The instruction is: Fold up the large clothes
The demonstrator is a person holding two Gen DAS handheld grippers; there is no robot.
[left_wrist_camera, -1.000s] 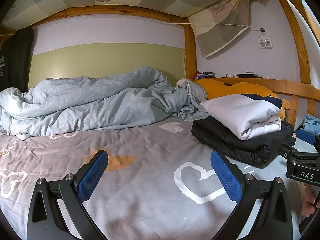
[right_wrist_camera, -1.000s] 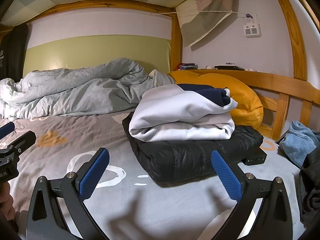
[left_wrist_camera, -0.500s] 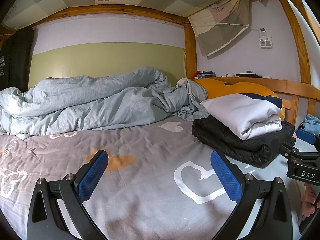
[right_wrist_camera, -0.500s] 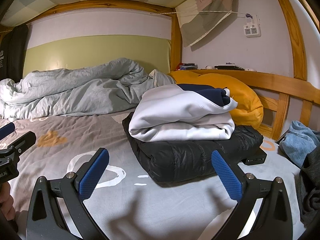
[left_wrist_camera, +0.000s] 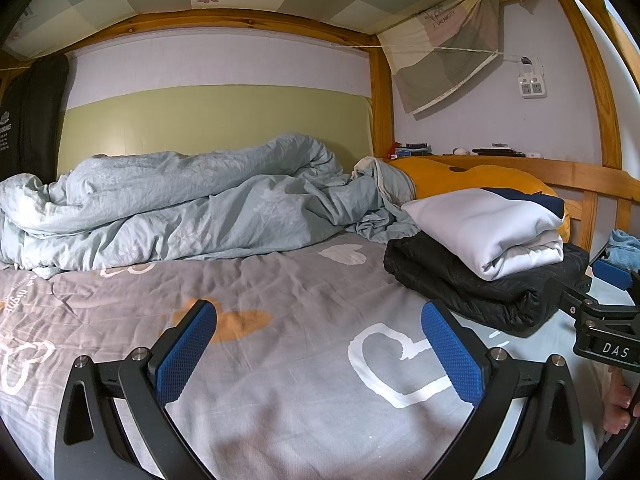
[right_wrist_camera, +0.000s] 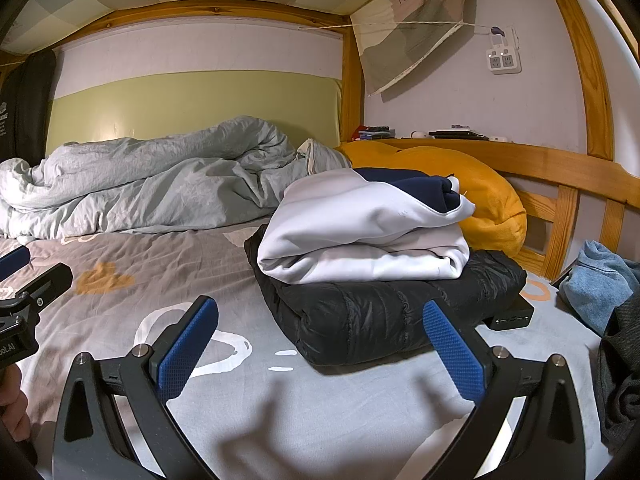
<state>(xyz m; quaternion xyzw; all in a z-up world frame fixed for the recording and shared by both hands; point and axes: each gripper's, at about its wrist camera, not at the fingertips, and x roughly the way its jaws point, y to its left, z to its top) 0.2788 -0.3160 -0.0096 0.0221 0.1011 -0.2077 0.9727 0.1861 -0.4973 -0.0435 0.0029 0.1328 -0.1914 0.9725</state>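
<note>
A folded white and navy garment [right_wrist_camera: 364,236] [left_wrist_camera: 488,228] lies on top of a folded black puffer jacket [right_wrist_camera: 384,312] [left_wrist_camera: 472,288] on the grey heart-print bed sheet [left_wrist_camera: 288,320]. My left gripper [left_wrist_camera: 318,354] hovers open over bare sheet, to the left of the stack, holding nothing. My right gripper [right_wrist_camera: 320,354] is open and empty just in front of the black jacket. At the far right lie a crumpled blue denim garment [right_wrist_camera: 600,284] and a dark grey one [right_wrist_camera: 624,376].
A rumpled pale blue duvet [left_wrist_camera: 180,208] runs along the back of the bed. A yellow cushion [right_wrist_camera: 472,196] sits behind the stack against the wooden rail [right_wrist_camera: 560,168]. A black power bank [right_wrist_camera: 516,316] lies beside the jacket. A hand [left_wrist_camera: 616,404] shows at the edge.
</note>
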